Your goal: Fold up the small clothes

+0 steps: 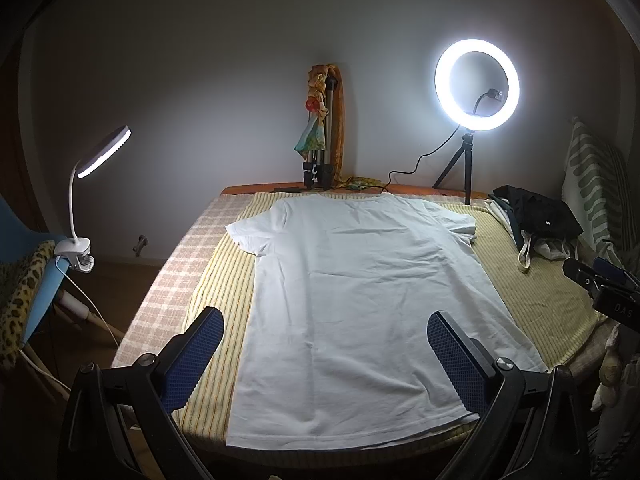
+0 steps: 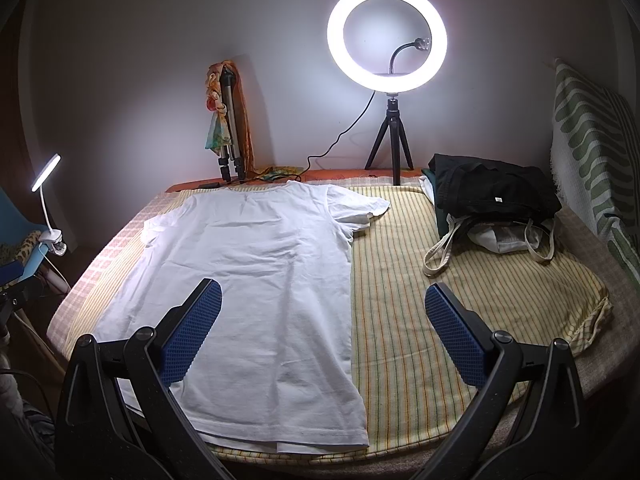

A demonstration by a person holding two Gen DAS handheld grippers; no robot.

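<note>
A white T-shirt (image 1: 360, 292) lies flat and spread out on a yellow striped cloth (image 1: 540, 292), collar at the far end, hem at the near edge. It also shows in the right wrist view (image 2: 256, 280). My left gripper (image 1: 325, 354) is open and empty, held above the shirt's lower part. My right gripper (image 2: 322, 328) is open and empty, above the shirt's right side edge and the striped cloth (image 2: 420, 320). The right gripper also shows at the right edge of the left wrist view (image 1: 600, 284).
A lit ring light (image 2: 386, 36) on a small tripod stands at the back. A pile of dark clothes with a tote bag (image 2: 492, 208) lies at the back right. A folded tripod (image 2: 230, 128) leans on the wall. A clip lamp (image 1: 100, 152) sits on a blue chair at left.
</note>
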